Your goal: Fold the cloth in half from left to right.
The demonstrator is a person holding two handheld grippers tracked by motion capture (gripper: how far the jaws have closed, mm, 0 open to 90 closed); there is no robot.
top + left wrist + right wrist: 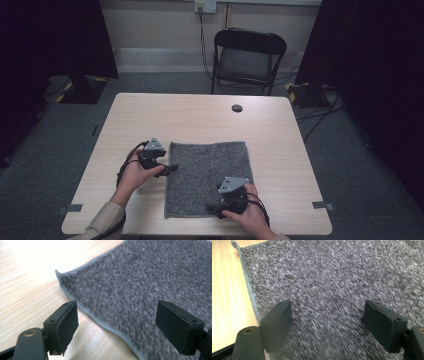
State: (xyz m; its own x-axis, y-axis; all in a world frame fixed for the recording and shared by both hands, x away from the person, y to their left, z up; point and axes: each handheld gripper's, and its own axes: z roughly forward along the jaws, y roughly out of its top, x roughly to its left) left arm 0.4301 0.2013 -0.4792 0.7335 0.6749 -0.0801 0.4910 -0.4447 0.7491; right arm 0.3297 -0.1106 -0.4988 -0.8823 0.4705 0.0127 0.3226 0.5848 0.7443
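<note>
A grey knitted cloth point(207, 175) lies flat on the light wooden table point(200, 117), near the front edge. My left gripper point(172, 167) is at the cloth's left edge, open, its jaws straddling the hemmed border point(100, 320) with one jaw over bare wood and the other over the cloth point(150, 282). My right gripper point(214, 206) hovers low over the cloth's front right part, open, with nothing but the grey fabric point(329, 290) between its jaws. The cloth's edge point(249, 287) runs along the left of the right gripper view.
A small dark round cap point(237, 108) is set in the table toward the back. A black folding chair point(247, 57) stands behind the table. Dark curtains hang on both sides, with cables on the floor at the right.
</note>
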